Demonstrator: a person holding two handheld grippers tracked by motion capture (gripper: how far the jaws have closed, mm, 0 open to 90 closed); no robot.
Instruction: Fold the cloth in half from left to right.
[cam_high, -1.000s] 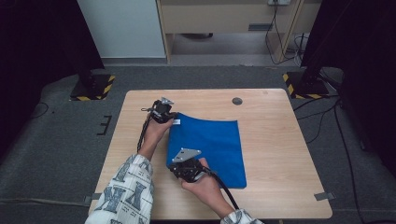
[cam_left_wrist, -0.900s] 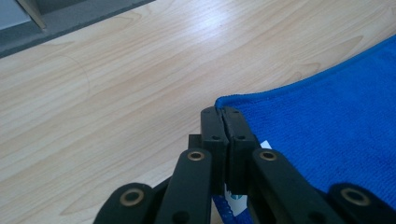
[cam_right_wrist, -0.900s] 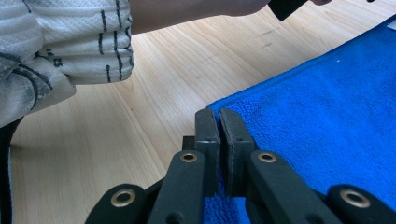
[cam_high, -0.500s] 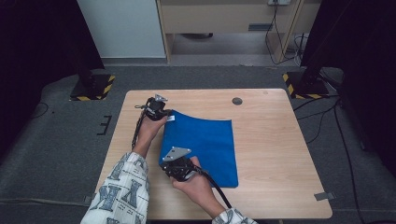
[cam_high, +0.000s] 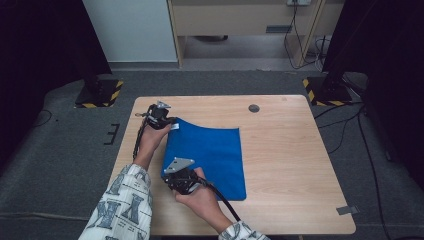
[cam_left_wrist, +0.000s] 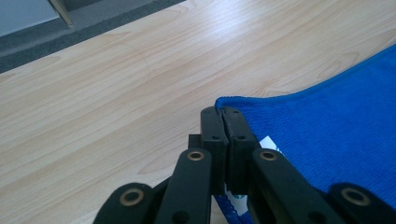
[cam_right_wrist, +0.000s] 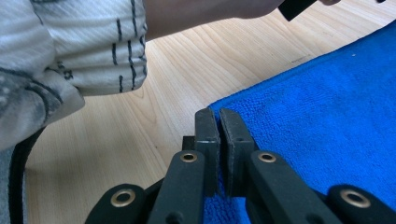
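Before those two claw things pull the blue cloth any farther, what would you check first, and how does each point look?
1. Left gripper clamped on the blue cloth at its far left corner: ok, jaws shut on the hem.
2. Right gripper clamped on the near left corner: ok, jaws shut with cloth between them.
3. Both grips on the same edge: ok, in the high view both sit along the left side.
4. Cloth lying flat: not ok, the left edge is lifted and the far edge bows.
5. Wooden table free to the right of the cloth: ok, bare apart from a small dark disc near the far edge.
6. Grip depth: cannot tell.
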